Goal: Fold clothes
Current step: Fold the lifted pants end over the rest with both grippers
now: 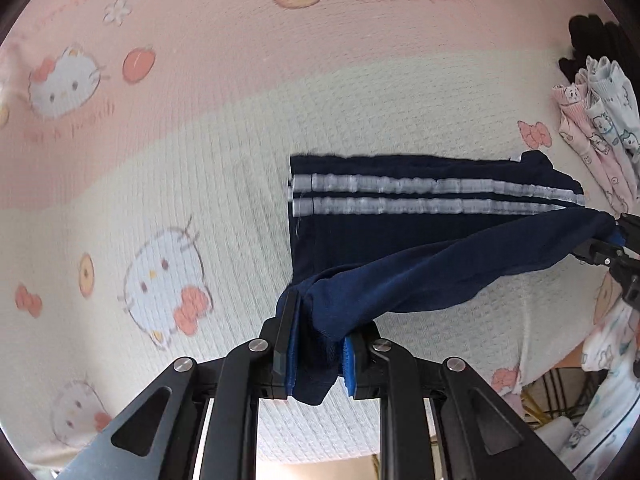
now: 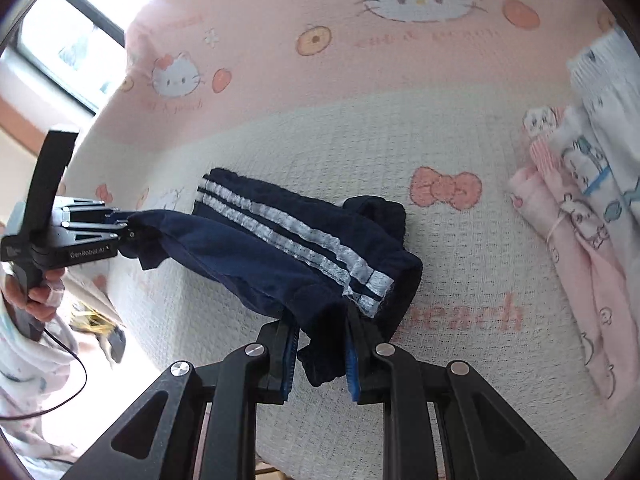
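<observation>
Navy shorts [image 1: 400, 208] with two white side stripes lie on the bed, their near edge lifted into a sagging fold between both grippers. My left gripper [image 1: 318, 354] is shut on one corner of that navy cloth, which bunches between its blue pads. In the right wrist view the same shorts [image 2: 304, 240] stretch across the frame. My right gripper [image 2: 322, 354] is shut on the other corner, near the stripe ends. The left gripper [image 2: 120, 230] shows at the left there, held by a hand [image 2: 36, 292]. The right gripper's fingers [image 1: 604, 250] peek in at the left view's right edge.
The bedspread [image 1: 200, 152] is pink and cream with cartoon cat prints. A stack of folded pink and white printed clothes [image 2: 580, 220] lies at the right; the same stack [image 1: 596, 128] shows in the left view with a dark item [image 1: 588, 40] behind. A window [image 2: 68, 36] is far left.
</observation>
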The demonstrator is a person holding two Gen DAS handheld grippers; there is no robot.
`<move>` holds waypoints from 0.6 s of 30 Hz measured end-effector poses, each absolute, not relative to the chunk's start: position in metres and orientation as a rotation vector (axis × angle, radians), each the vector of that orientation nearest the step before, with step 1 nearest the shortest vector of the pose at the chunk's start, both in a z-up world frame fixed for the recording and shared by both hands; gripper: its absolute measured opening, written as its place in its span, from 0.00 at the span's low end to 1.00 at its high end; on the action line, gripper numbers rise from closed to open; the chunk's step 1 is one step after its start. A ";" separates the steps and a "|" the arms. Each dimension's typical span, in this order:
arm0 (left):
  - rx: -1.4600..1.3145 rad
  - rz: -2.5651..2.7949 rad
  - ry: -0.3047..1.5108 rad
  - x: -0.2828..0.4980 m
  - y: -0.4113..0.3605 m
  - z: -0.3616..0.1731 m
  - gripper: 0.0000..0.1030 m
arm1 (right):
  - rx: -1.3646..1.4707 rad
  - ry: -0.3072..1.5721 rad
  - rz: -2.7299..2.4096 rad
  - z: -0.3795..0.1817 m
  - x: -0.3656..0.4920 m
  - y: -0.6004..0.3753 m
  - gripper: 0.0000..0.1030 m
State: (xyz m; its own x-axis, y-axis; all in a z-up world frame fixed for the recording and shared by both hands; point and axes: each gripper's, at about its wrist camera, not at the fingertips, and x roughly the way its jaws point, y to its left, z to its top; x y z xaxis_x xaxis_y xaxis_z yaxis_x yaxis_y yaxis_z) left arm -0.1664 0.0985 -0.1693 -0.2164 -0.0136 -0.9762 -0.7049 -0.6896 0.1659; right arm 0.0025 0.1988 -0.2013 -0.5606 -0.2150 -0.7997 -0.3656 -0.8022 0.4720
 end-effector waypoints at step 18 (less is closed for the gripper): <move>-1.531 1.880 1.098 -0.196 0.163 -0.194 0.17 | -1.323 1.035 2.405 -0.216 -0.013 0.227 0.19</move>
